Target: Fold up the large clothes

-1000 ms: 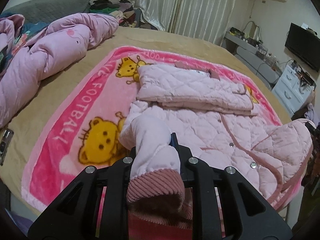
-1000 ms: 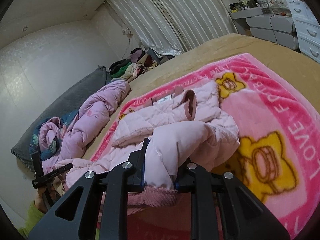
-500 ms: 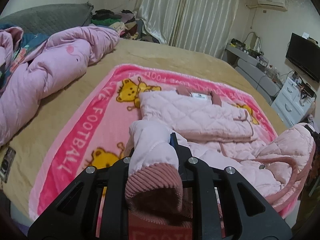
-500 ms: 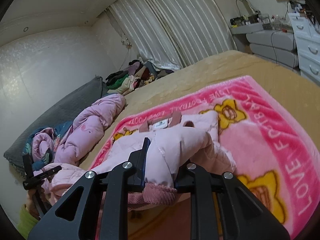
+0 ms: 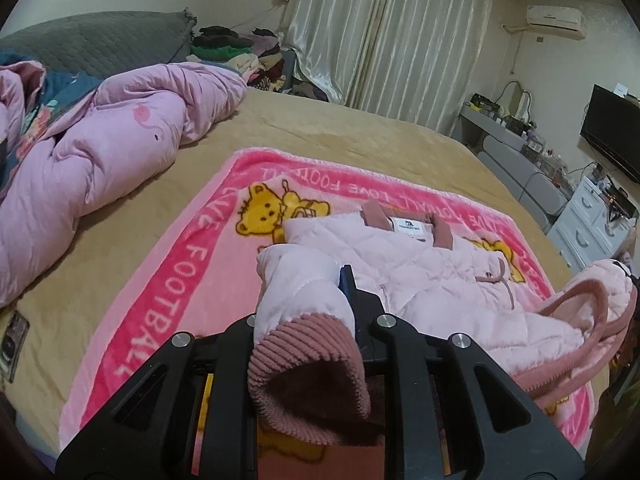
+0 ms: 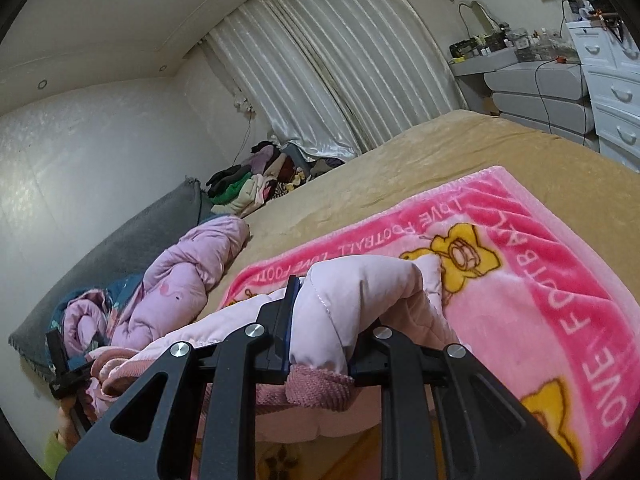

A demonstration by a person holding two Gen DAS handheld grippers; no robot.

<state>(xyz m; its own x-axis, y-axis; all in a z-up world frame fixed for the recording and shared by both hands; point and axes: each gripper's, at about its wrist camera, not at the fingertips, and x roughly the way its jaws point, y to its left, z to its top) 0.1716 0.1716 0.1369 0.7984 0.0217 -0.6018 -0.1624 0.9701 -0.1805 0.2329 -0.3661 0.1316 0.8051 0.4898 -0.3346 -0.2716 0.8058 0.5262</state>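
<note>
Pink quilted jacket, spread on the pink bear-print blanket over the tan bed, centre to lower right of the left wrist view. Collar and label at the far end, near the blanket's upper border; one sleeve already laid flat across the chest. Lower end lifted off the blanket at both corners, hem trim curling at the right edge of that view. Left tongs nearly closed, pinching a padded corner with its ribbed dusty-pink cuff hanging toward the camera. Right tongs likewise nearly closed, clamped on a bunched fold of the same jacket, ribbed trim drooping below, at bottom centre of the right wrist view. Judged about halfway: sleeve tucked in, bottom-to-collar fold in hand but not yet laid down. Left to do, probably: carrying the raised end onto the collar, releasing, smoothing, perhaps one more fold. Rumpled lilac duvet at left, apart from the blanket.
</note>
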